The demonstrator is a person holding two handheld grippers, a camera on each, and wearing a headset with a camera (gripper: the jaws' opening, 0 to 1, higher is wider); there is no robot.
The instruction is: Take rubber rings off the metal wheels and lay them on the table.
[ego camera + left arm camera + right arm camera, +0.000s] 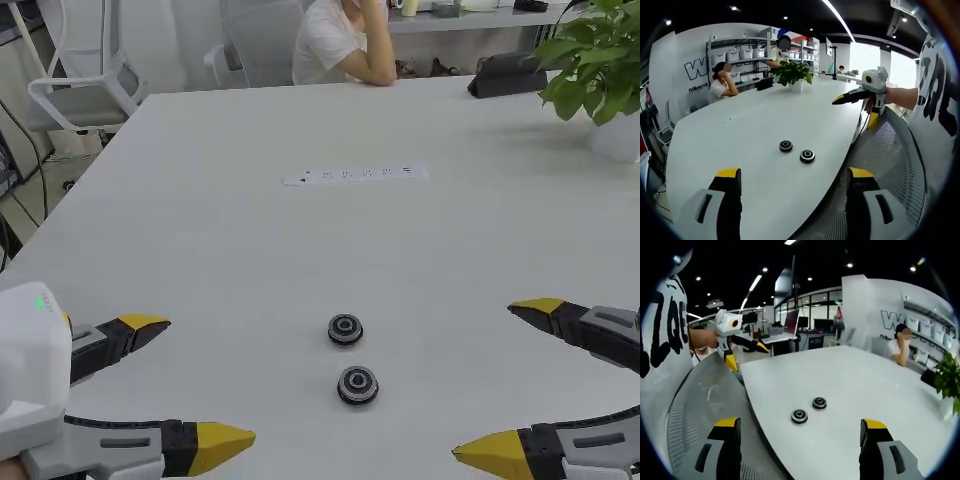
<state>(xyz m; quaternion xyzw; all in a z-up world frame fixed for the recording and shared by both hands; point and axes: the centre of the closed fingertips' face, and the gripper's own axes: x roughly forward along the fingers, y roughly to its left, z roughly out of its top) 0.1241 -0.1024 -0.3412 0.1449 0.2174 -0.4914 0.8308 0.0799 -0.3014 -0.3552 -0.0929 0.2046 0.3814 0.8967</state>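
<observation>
Two small metal wheels with black rubber rings lie on the white table, one farther (345,330) and one nearer (358,385). In the left gripper view they are the farther wheel (786,146) and the nearer wheel (807,156); the right gripper view has the same farther wheel (819,403) and nearer wheel (799,416). My left gripper (190,380) is open at the lower left, a good way from the wheels, with nothing between its jaws (795,175). My right gripper (505,382) is open at the lower right, likewise apart from them (800,424).
A white power strip (356,175) lies mid-table beyond the wheels. A potted plant (598,70) stands at the far right, a dark pouch (508,76) beside it. A person (340,42) sits at the far edge. An office chair (85,70) is at the back left.
</observation>
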